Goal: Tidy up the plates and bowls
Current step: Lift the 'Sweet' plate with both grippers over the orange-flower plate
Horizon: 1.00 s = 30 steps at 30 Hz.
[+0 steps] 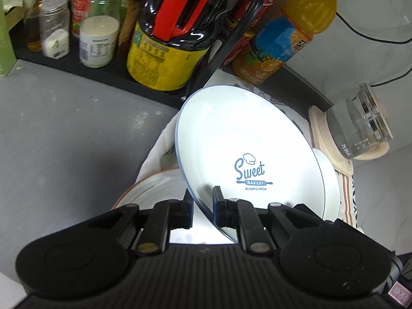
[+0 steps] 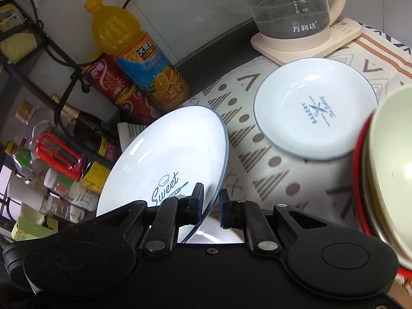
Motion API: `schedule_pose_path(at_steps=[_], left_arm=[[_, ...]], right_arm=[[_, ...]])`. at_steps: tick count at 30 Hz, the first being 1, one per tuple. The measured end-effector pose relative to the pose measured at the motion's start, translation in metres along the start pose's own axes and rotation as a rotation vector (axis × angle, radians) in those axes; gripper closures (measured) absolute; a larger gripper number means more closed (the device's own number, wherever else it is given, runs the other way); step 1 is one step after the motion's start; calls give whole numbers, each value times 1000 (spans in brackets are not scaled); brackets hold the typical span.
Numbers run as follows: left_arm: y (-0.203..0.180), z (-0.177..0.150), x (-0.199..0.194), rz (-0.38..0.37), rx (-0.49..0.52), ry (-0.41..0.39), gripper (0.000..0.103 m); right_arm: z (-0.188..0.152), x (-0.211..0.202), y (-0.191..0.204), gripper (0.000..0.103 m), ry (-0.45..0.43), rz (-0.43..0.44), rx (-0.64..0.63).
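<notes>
A white plate with a blue rim and "Sweet Bakery" print [image 1: 247, 144] is held tilted above the table. My left gripper [image 1: 202, 200] is shut on its near rim. My right gripper [image 2: 209, 199] has one finger on each side of the same plate's [image 2: 164, 159] rim with a small gap, so it looks open. A smaller white plate [image 2: 314, 108] lies flat on the patterned cloth [image 2: 257, 170]. Stacked bowls with a red rim [image 2: 381, 175] stand at the right edge. Another plate with a brown rim [image 1: 152, 188] lies under the left gripper.
A black rack with sauce bottles and jars [image 1: 164, 51] stands at the back. An orange juice bottle [image 2: 139, 59] and red cans [image 2: 113, 82] stand beside it. A glass kettle on a cream base [image 2: 291, 18] stands at the back right. Grey counter [image 1: 64, 141] lies to the left.
</notes>
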<state>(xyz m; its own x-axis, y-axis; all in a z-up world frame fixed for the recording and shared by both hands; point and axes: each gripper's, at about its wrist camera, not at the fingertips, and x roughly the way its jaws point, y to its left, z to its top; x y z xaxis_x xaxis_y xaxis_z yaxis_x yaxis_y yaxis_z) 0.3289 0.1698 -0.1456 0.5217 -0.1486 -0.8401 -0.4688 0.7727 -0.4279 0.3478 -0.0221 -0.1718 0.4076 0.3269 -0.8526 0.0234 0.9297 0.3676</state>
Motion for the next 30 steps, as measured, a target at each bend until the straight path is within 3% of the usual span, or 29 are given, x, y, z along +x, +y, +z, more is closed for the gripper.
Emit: schedule_pose_path(at_steps=[30], left_arm=[[44,-65,-44,11,25,32,90]], right_arm=[[-86,-48,1,91,-1,-35,-4]])
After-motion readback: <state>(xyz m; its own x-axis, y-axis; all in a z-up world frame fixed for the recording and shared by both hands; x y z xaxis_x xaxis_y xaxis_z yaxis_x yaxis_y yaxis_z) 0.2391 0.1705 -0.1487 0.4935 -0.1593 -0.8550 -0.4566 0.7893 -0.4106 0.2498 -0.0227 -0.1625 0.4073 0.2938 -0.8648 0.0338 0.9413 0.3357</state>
